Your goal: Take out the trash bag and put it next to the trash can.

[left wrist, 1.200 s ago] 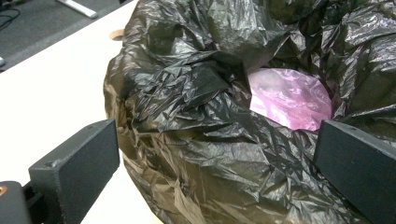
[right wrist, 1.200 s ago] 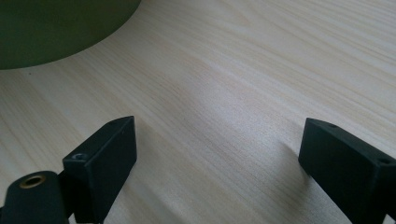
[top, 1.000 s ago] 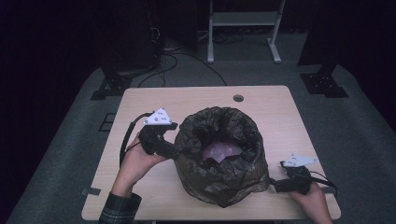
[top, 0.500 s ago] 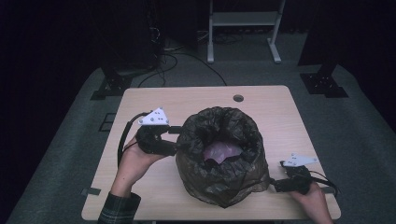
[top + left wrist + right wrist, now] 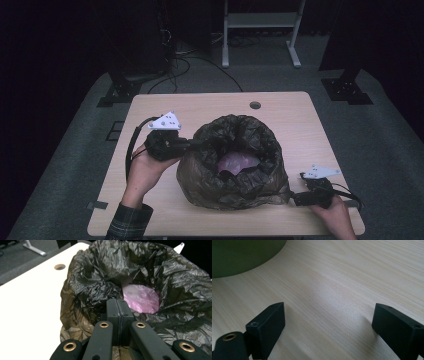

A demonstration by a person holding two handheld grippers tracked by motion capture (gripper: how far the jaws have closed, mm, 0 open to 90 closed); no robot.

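Note:
A crumpled black plastic bag (image 5: 220, 131) (image 5: 175, 272) stands open on the pale wooden table (image 5: 200, 105), with something pink (image 5: 239, 162) (image 5: 141, 298) lying inside it. My left gripper (image 5: 200, 145) (image 5: 117, 301) reaches the bag's left rim. Its jaws have just been closing and now stand pressed together, with a gathered fold of the black film at their tips. My right gripper (image 5: 292, 198) (image 5: 328, 320) rests low at the bag's lower right base, open, with bare tabletop between its jaws. A dark green curved side (image 5: 242, 255) shows at the upper left of the right gripper view.
A round cable hole (image 5: 255, 105) (image 5: 59, 266) sits near the table's far edge. Bare tabletop lies left of the bag and behind it. Grey carpet, cables and a metal stand's feet (image 5: 260, 55) lie beyond the table.
The left gripper's jaws have closed at the bag's left rim, and the hand has shifted only slightly. The right gripper has stayed in place.

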